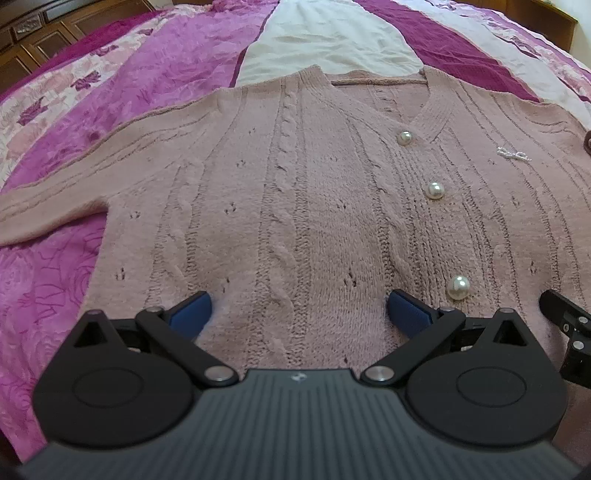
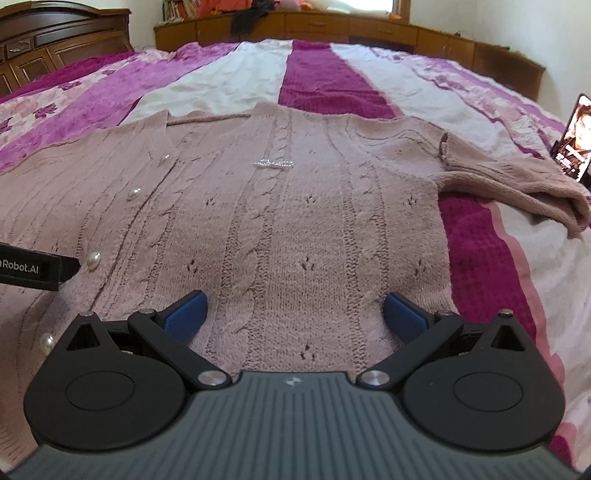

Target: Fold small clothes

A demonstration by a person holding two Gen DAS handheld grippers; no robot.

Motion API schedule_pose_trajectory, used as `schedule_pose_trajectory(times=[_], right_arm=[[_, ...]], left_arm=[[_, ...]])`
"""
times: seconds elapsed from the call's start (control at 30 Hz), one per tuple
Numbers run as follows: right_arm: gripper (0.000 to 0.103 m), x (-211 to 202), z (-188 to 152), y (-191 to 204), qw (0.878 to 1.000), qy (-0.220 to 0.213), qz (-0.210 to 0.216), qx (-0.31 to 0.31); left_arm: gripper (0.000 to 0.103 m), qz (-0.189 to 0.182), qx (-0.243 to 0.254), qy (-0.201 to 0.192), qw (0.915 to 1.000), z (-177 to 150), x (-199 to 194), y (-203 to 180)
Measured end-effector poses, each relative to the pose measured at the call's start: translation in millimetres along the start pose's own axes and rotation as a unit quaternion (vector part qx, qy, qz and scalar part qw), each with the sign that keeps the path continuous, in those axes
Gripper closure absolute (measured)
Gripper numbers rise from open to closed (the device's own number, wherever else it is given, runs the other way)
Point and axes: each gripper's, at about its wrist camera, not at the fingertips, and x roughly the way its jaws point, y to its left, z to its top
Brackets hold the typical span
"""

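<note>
White lettering reading "Robot.AI", its beginning cut off by the frame's left edge, runs along the black body of the left gripper [image 2: 33, 267] in the right wrist view. A small silver script motif [image 2: 273, 163] on the pink cardigan [image 2: 295, 229] is too small to read.

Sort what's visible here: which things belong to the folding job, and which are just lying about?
Job: pink cardigan, left gripper, right gripper, both open over its hem.

Lying about: phone propped at the bed's right edge, striped bedspread, clutter on the wooden headboard shelf.
</note>
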Motion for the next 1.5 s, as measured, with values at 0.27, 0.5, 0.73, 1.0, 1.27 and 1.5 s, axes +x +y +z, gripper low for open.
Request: schedule_pose_trajectory(times=[0.27,0.5,0.73,1.0,1.27,1.5], right_arm=[[0.000,-19.3,29.6,-43.5,0.996,0.006,0.081,0.044],[0.000,-29.6,76.2,-90.2,0.997,-0.038,0.068,0.021],[0.000,5.1,108.3,-145.7,0.999,-0.046,0.011,0.021],[0.006,48.4,111.3,-189.3,0.998,-0.037,-0.039,0.041],[0.011,69.4,96.7,-198.3,0.998,-0.028,-0.039,0.048],[0.022,64.1,94.3,-210.7,0.996,-0.037,-0.021,0.073]], left_arm=[[0.000,0.004,0.002,-0.001,1.0000,6.0,-16.0,8.2],[0.000,0.008,-0.014,-0.001,0.9999,18.8,-19.2,10.8],[0.000,0.022,-0.007,0.007,0.9997,18.6,-15.9,8.4],[0.000,0.031,-0.011,0.018,0.9993,18.2,-8.7,10.8],[0.000,0.033,-0.007,0.019,0.9993,18.7,-6.7,8.5],[0.000,0.031,-0.008,0.017,0.9993,17.6,-7.6,9.0]])
